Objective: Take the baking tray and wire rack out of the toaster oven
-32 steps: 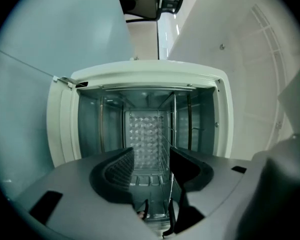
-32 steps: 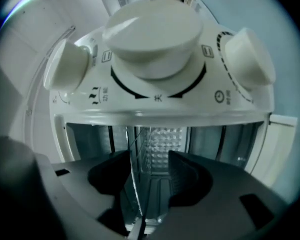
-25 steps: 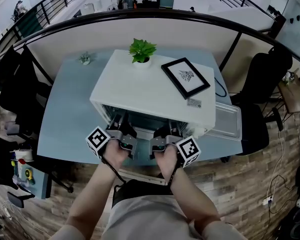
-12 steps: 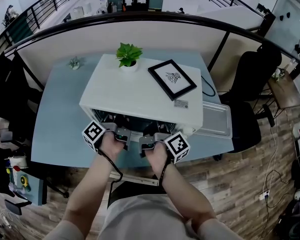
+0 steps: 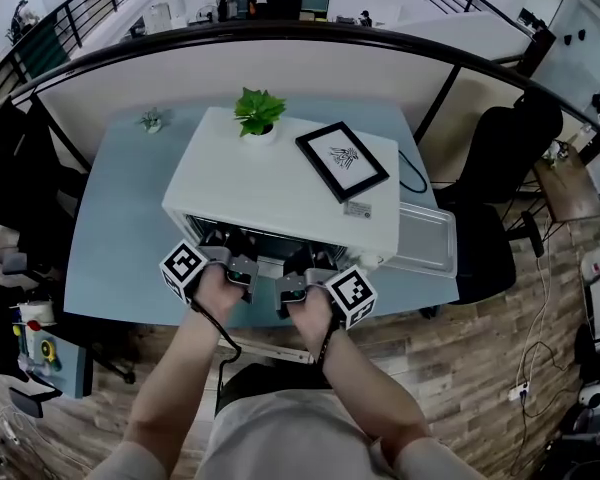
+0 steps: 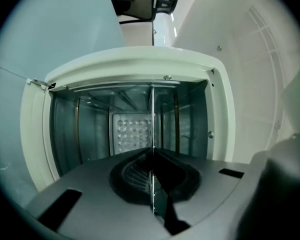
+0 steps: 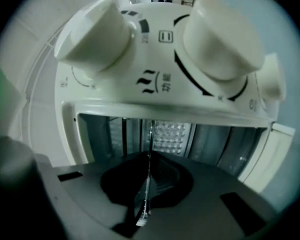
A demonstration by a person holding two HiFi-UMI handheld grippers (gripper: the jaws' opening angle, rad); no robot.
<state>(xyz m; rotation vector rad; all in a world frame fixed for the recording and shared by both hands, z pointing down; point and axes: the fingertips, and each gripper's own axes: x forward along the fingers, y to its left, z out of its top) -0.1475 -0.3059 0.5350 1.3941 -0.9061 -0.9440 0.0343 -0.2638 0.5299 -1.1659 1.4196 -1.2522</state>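
- Since the left gripper (image 6: 152,170) & right gripper (image 7: 147,180) have both just closed their fingers on the front edge of the rack (image 6: 152,129), which sits inside the oven (image 5: 280,183), pulling it out looks like the next step.
- Tray (image 5: 427,238) is already out, lying flat on the surface (image 5: 120,238) just beside the oven's right side.
- Risk: the rack edge is thin, smooth metal wire and the pinch on it is narrow, so a jerky pull could make it slip or twist out.
- Risk: an uneven pull, L vs R, would skew the rack & likely jam it against the oven's side walls.
- Risk: if the rack binds, the oven itself may slide toward the near edge of the surface. The potted plant (image 5: 257,108) & picture frame (image 5: 342,158) on its flat top could then tip.
- Materials: oven shell is glossy white w/ rounded corners & two big round knobs (image 7: 220,39).
- Inside is grey sheet metal w/ a dimpled back panel (image 6: 132,134).
- Tray is a shallow, silvery rectangle w/ a raised rim.
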